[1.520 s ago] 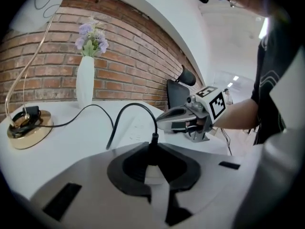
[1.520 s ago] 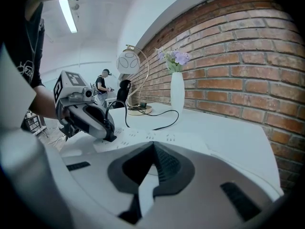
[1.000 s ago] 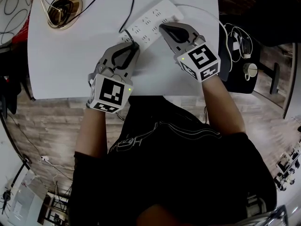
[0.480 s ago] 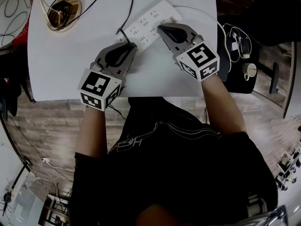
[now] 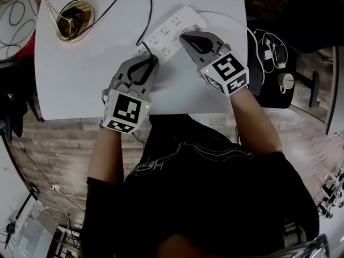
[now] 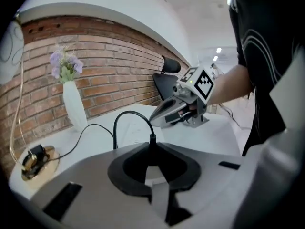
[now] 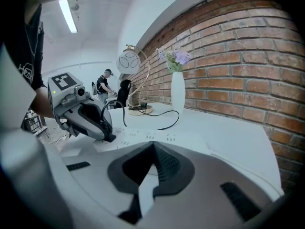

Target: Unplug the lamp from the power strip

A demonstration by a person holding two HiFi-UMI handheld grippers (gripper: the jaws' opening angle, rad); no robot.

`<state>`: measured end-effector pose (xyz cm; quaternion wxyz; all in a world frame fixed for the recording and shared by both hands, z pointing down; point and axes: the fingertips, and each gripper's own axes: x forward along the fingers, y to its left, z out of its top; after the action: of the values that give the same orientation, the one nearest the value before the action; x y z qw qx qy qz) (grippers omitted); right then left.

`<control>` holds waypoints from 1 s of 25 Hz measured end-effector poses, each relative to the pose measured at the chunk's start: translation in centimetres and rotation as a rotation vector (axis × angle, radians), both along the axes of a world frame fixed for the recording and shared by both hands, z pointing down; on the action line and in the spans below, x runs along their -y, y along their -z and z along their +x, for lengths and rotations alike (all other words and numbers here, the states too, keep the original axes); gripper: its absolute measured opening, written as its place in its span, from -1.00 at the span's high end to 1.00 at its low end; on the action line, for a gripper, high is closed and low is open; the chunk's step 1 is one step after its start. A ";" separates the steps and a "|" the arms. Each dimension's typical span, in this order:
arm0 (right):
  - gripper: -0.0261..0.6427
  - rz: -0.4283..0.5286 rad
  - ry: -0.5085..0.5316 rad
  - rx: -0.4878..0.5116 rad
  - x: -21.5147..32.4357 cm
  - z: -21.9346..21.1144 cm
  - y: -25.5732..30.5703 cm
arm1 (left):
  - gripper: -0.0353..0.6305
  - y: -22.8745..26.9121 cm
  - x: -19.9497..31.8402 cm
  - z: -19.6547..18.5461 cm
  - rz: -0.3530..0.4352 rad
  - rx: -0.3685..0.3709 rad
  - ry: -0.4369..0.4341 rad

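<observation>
A white power strip [image 5: 172, 30] lies at an angle on the white table [image 5: 80, 79]. The lamp's black cord [image 5: 144, 4] loops from the gold lamp base [image 5: 74, 16] to a black plug [image 7: 110, 138] at the strip's near left end. My left gripper [image 5: 152, 58] is shut on that plug, and the cord [image 6: 119, 120] rises from between its tips [image 6: 152, 148]. Whether the plug's pins sit in the socket is hidden. My right gripper [image 5: 184, 35] is shut, its tips [image 7: 153, 147] resting on the strip [image 7: 143, 136] near the middle.
A white vase with purple flowers [image 6: 72, 104] stands by the brick wall behind the table. The table's near edge runs just under both hands. A dark side surface at the right carries a mug [image 5: 286, 80] and cables. People stand far off in the right gripper view.
The left gripper's marker cube rocked to the left and came back, with the plug still in its jaws. The right gripper has stayed on the strip.
</observation>
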<state>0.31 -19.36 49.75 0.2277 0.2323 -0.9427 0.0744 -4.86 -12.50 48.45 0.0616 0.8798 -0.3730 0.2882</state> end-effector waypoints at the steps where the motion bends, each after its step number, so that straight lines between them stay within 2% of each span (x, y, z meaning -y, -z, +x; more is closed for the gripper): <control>1: 0.94 -0.001 -0.001 0.002 0.0 0.0 0.0 | 0.77 0.1 0.1 -0.1 -0.036 -0.059 0.017; 4: 0.93 -0.007 0.002 0.009 -0.1 0.0 0.0 | 0.76 0.3 0.4 -0.5 -0.147 -0.227 0.072; 6: 0.94 -0.010 0.003 0.010 0.0 0.0 0.0 | 0.76 0.3 0.5 -0.7 -0.189 -0.288 0.090; 7: 0.94 -0.010 0.002 0.011 0.0 0.0 0.0 | 0.76 0.4 0.6 -0.7 -0.188 -0.291 0.092; 9: 0.94 -0.009 0.002 0.010 -0.1 0.0 0.0 | 0.76 0.4 0.6 -0.7 -0.130 -0.214 0.074; 12: 0.94 -0.004 0.004 0.007 -0.1 0.0 0.0 | 0.76 0.2 0.1 -0.3 0.009 0.007 0.005; 13: 0.94 -0.002 0.004 0.006 -0.1 0.0 0.0 | 0.76 0.2 0.0 -0.2 0.039 0.053 -0.014; 15: 0.94 -0.003 0.004 0.007 -0.2 0.0 0.0 | 0.76 0.3 -0.1 0.0 0.066 0.095 -0.039; 16: 0.94 -0.005 0.003 0.009 -0.2 0.0 0.0 | 0.76 0.3 -0.1 0.1 0.062 0.094 -0.045; 18: 0.94 -0.011 0.002 0.011 -0.1 0.0 0.0 | 0.76 0.3 -0.1 0.1 0.014 0.023 -0.034; 22: 0.93 -0.013 -0.003 0.018 -0.1 0.0 0.1 | 0.76 0.6 0.2 -0.4 -0.128 -0.192 0.053; 25: 0.94 -0.001 -0.004 0.016 -0.1 0.1 0.1 | 0.76 0.7 0.3 -0.6 -0.194 -0.300 0.100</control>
<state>0.37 -19.25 49.63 0.2203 0.2337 -0.9439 0.0770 -5.43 -12.85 47.77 0.2155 0.8832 -0.3734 0.1849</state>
